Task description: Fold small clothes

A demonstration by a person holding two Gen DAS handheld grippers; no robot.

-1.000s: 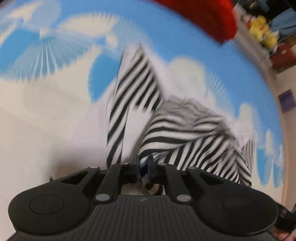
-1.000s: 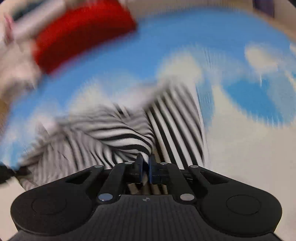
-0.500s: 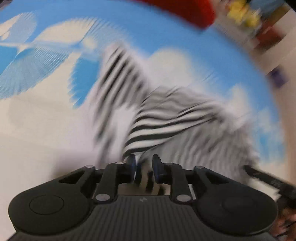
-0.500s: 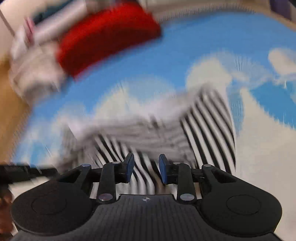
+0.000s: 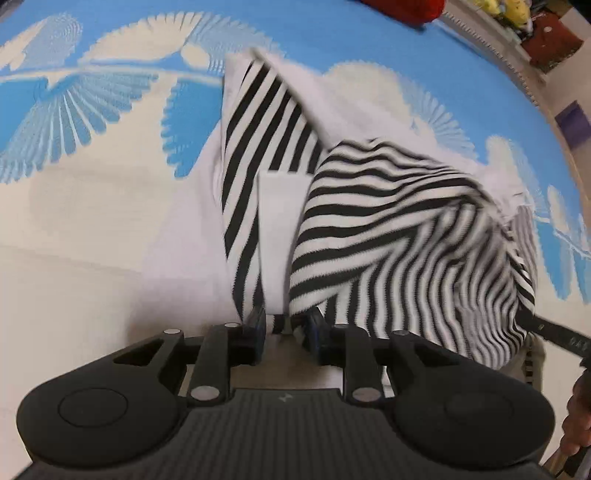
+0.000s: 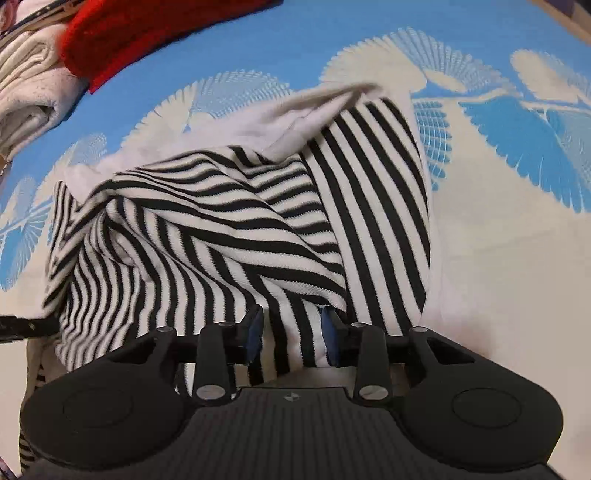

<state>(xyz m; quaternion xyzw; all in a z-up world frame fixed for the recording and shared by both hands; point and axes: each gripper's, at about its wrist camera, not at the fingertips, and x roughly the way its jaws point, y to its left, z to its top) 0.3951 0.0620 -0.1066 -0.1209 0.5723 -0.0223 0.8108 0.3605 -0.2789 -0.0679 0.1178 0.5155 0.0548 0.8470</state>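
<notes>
A black-and-white striped garment (image 5: pixel 388 221) lies rumpled on a blue-and-cream patterned cloth (image 5: pixel 110 184), partly folded over itself with a white inner side showing. My left gripper (image 5: pixel 284 328) is open, its jaws apart at the garment's near edge with cloth between them. In the right wrist view the same garment (image 6: pixel 221 236) lies bunched in front. My right gripper (image 6: pixel 291 332) is open, its jaws wide apart over the striped cloth, not clamping it. The other gripper's black tip (image 6: pixel 22 326) shows at the left edge.
A red knitted item (image 6: pixel 147 33) and a folded cream garment (image 6: pixel 29 92) lie at the far left of the patterned cloth (image 6: pixel 498 258). The red item also shows in the left wrist view (image 5: pixel 406 7). Room clutter lies beyond the cloth's right edge (image 5: pixel 546 37).
Both grippers were shut on the striped garment one second ago; both have opened and let it go. The garment has dropped onto the cloth in a folded heap.
</notes>
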